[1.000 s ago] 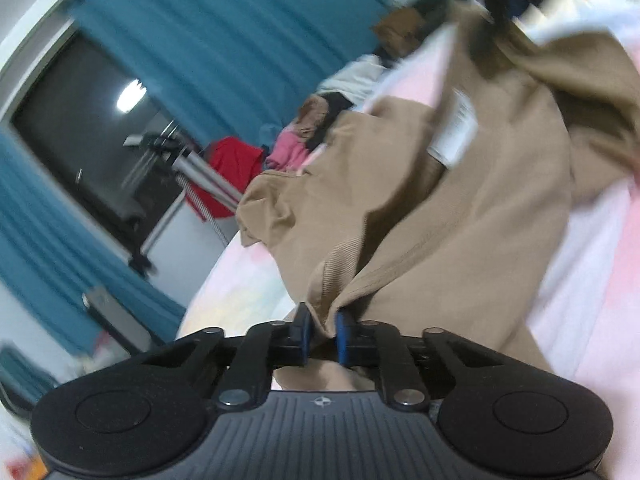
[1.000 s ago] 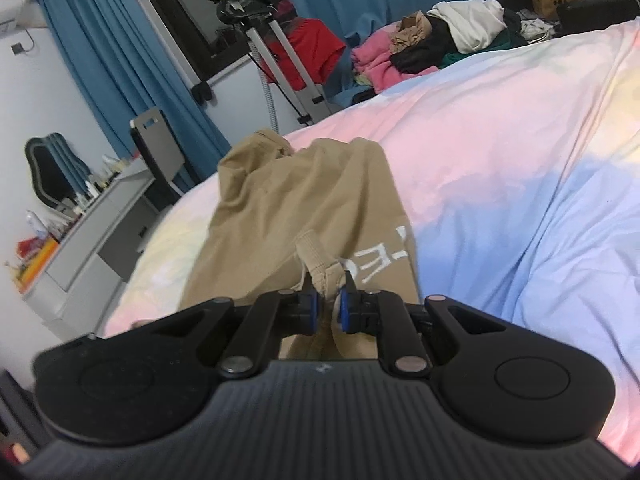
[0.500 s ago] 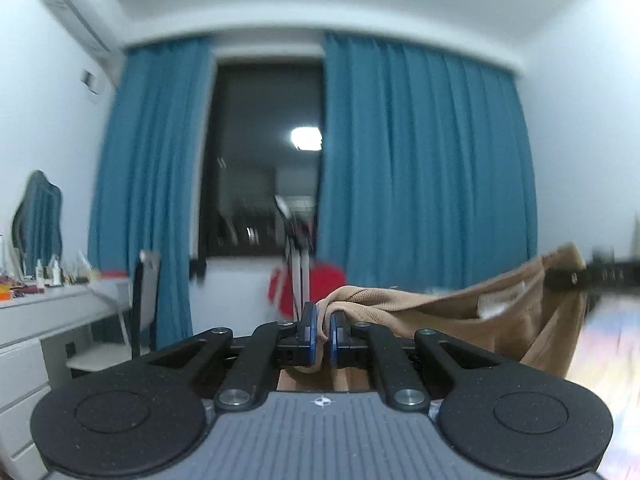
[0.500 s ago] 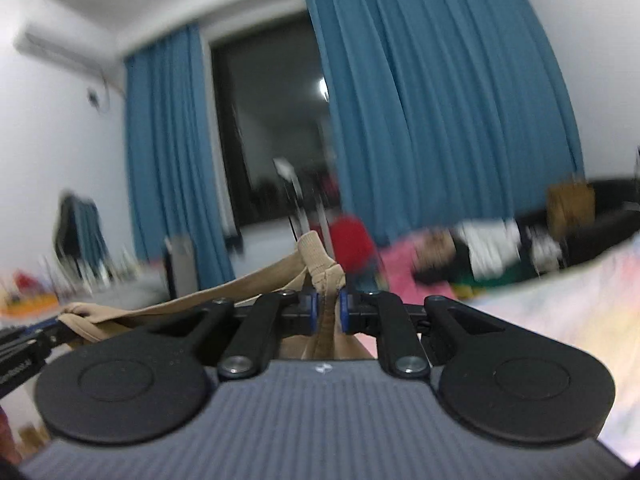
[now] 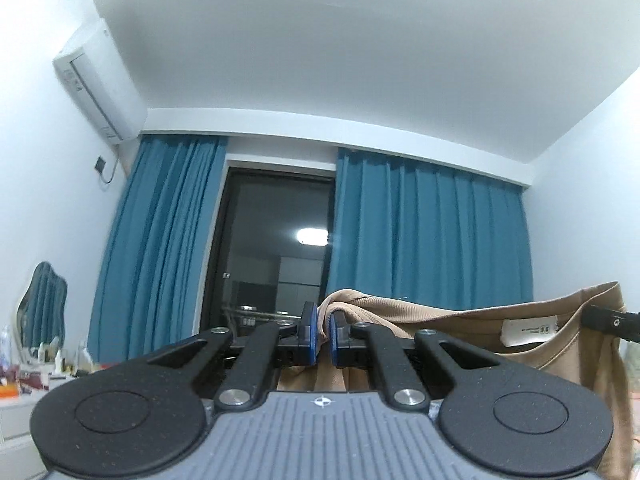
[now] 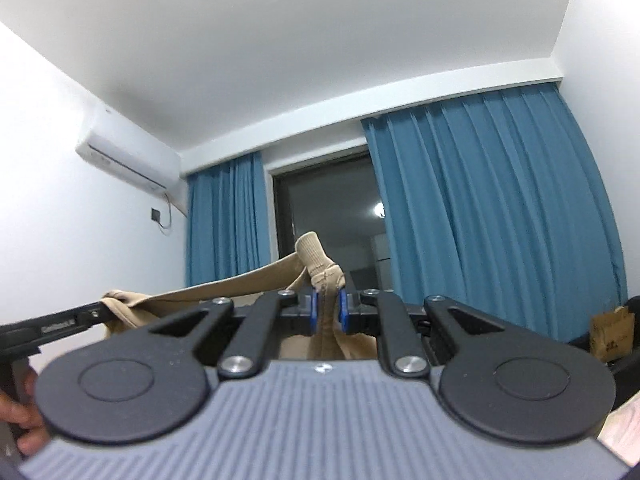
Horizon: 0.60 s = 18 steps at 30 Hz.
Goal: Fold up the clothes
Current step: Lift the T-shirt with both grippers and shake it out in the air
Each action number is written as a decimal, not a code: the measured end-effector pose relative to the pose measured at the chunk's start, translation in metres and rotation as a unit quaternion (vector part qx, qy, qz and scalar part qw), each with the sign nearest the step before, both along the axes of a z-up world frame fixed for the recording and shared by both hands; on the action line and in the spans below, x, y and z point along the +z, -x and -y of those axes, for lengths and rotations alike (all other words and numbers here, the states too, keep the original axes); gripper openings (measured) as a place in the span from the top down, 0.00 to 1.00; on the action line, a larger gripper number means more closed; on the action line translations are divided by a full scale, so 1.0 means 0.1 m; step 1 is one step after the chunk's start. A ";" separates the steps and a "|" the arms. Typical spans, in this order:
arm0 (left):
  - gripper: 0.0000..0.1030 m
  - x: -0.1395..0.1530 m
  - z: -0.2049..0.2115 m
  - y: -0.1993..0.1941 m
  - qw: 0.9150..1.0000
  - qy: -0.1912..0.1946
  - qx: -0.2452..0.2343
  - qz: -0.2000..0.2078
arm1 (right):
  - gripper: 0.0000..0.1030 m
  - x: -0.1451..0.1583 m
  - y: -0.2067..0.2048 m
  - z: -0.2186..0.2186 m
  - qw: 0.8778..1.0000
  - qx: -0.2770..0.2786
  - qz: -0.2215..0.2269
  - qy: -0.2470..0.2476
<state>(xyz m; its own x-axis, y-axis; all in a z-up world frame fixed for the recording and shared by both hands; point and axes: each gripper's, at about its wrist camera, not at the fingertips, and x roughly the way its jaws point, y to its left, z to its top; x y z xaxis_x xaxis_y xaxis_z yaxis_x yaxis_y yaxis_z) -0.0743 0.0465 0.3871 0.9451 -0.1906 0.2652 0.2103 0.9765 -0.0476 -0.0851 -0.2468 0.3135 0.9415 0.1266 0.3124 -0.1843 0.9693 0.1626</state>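
While both cameras tilt up toward the ceiling, I hold a tan shirt in the air between my 2 grippers. My left gripper is closed on a bunched bit of the shirt's edge, the cloth pinched between its blue pads. My right gripper is clamped on another bunched part, with a ribbed fold of cloth sticking up above the pads.

From the left wrist view, the shirt stretches to the right from the pinch and sags a little. A white label shows inside the neckline, and the cloth hangs down past the lower right edge. At the far right, the tip of the right gripper touches the shirt's top edge.

From the right wrist view, the shirt runs to the left to where the left gripper holds it at the frame's edge. Part of my left hand shows at the lower left, wrapped around that gripper's handle.

Behind the shirt are blue curtains on either side of a dark window, with a lamp reflected in the glass. An air conditioner sits high on the left wall. A mirror and small bottles stand on a worktop at the lower left.
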 end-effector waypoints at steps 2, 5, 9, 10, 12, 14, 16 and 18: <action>0.93 0.15 0.01 -0.07 1.000 -0.006 -0.001 -0.009 | 0.87 0.20 0.03 0.04 1.000 0.007 0.001 -0.001; 0.93 0.18 0.06 -0.32 0.999 -0.015 -0.001 -0.030 | 0.87 0.33 -0.13 0.06 1.000 0.008 -0.016 0.002; 0.93 -0.07 0.07 -1.02 0.996 -0.010 -0.004 -0.085 | 0.87 0.20 -0.68 0.05 0.998 -0.002 -0.064 0.011; 0.93 -0.16 0.07 -1.22 0.995 -0.007 -0.004 -0.102 | 0.87 0.13 -0.85 0.04 0.997 -0.009 -0.077 0.019; 0.92 -0.41 0.10 -1.65 0.991 -0.002 0.000 -0.133 | 0.87 -0.10 -1.29 0.03 0.994 -0.022 -0.107 0.029; 0.92 -0.79 0.13 -2.13 0.987 0.003 0.016 -0.160 | 0.87 -0.34 -1.74 0.04 0.989 -0.033 -0.138 0.034; 0.95 -1.22 0.17 -2.62 0.982 0.010 0.037 -0.185 | 0.87 -0.71 -2.25 0.06 0.984 -0.043 -0.170 0.029; 0.98 -1.65 0.21 -3.11 0.976 0.017 0.058 -0.210 | 0.87 -1.16 -2.76 0.13 0.978 -0.065 -0.197 0.024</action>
<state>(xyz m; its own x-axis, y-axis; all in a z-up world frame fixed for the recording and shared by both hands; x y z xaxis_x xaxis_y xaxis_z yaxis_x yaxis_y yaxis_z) 0.2363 0.0259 0.2224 0.9866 -0.0730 -0.1462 0.0528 0.9891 -0.1375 0.1905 -0.2597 0.1976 0.9967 0.0025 -0.0811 0.0098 0.9885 0.1506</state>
